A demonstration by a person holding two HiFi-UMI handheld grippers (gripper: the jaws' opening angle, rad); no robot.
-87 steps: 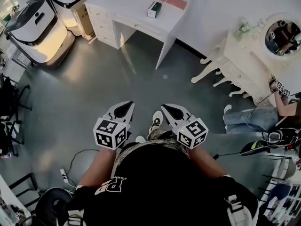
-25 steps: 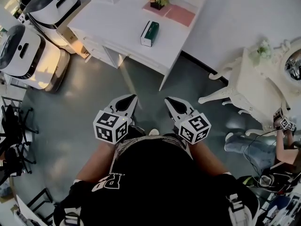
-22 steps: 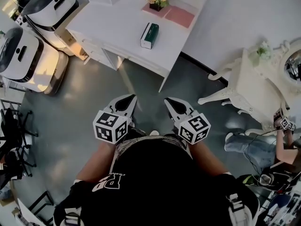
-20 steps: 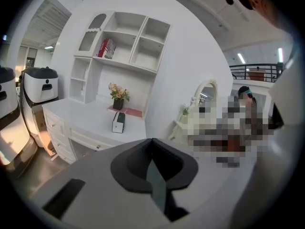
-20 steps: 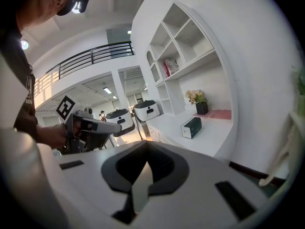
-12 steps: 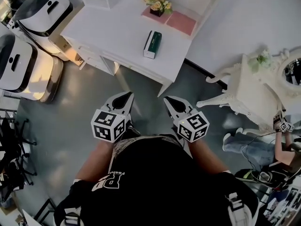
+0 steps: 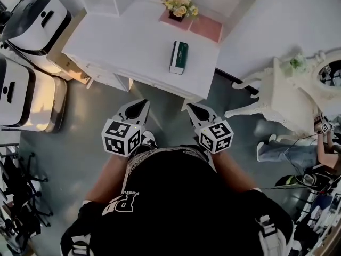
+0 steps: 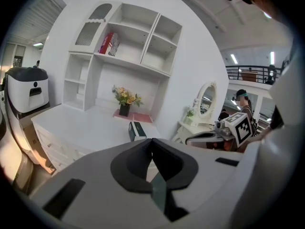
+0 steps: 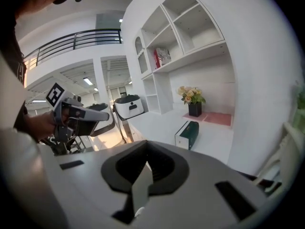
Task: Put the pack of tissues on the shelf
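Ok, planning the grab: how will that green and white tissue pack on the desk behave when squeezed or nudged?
The pack of tissues looks boxy and flat-sided, so it probably won't roll. Likely light and soft: a hard squeeze may dent it. On the smooth white desk a nudge would probably slide it.

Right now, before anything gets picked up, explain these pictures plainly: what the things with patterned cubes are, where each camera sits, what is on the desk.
There is no robot: a person holds the left gripper and the right gripper, two-jaw hand tools; the patterned cubes are part of them. One picture looks down from a camera on the head; the other two look along each gripper's jaws. Both grippers are shut and empty. On the white desk lie the pack of tissues, a pot of flowers and a pink mat. The shelf stands behind it.
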